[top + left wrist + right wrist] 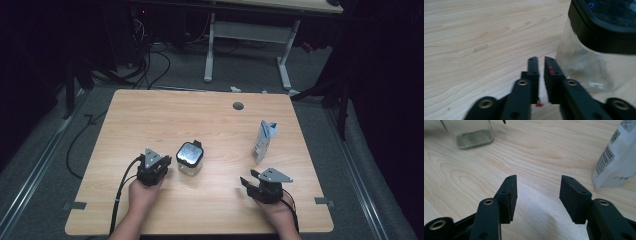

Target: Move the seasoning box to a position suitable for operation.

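Note:
A clear glass jar (190, 159) with a black lid stands near the middle of the wooden table (165, 115). My left gripper (159, 161) rests just left of the jar (589, 62), shut with nothing between its jaws (541, 60). A white carton (263, 141) with a barcode stands upright to the right. My right gripper (248, 181) sits below the carton, near the front edge. Its jaws stand open and empty (537, 181); the carton (616, 162) is ahead to the right and the jar's base (471, 133) ahead to the left.
A round cable hole (238, 106) sits near the table's far edge. Beyond the table stand a white desk frame (250, 37) and cables on grey carpet (145, 65). Bare wood lies between jar and carton.

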`<state>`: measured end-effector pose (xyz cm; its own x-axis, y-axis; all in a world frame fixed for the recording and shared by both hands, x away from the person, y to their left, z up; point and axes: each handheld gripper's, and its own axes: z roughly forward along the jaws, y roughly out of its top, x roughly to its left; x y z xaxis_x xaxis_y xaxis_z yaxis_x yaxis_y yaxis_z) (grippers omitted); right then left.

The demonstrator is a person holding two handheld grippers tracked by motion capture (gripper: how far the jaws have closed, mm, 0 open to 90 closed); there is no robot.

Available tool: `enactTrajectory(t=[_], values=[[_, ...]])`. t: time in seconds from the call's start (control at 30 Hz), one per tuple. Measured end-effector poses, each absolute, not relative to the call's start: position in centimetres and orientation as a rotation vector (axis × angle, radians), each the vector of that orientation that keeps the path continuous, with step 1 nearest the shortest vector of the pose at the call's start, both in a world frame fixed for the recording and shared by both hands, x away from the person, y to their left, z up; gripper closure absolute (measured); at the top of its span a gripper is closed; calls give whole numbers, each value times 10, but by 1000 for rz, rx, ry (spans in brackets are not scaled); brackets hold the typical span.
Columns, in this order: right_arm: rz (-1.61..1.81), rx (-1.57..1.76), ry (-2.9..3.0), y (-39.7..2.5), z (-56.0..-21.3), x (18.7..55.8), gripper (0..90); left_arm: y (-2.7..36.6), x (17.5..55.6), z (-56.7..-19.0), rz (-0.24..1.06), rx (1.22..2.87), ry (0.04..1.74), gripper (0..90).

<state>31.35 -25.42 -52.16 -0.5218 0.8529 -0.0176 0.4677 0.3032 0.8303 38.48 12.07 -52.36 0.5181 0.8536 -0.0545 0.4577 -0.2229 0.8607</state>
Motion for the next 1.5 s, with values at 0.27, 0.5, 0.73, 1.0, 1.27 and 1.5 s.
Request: enactTrajectory(t=[0.27, 0.5, 0.73, 1.0, 1.27, 1.5], values=[[1133, 1172, 2098, -256, -520, 312, 510, 115, 386, -520, 541, 1840, 1063, 900], [1129, 1168, 2103, -256, -520, 312, 509, 109, 385, -519, 531, 1841, 1040, 900], [1121, 1163, 2105, -255, -521, 312, 510, 108, 382, -520, 526, 1842, 1026, 900], [1117, 1162, 2112, -255, -521, 312, 509, 104, 372, -520, 523, 1844, 1000, 900], [1114, 1162, 2110, -255, -522, 313, 509, 96, 359, -519, 510, 1858, 959, 900], [1113, 1161, 2113, -255, -523, 313, 509, 87, 347, -519, 493, 1867, 916, 900]])
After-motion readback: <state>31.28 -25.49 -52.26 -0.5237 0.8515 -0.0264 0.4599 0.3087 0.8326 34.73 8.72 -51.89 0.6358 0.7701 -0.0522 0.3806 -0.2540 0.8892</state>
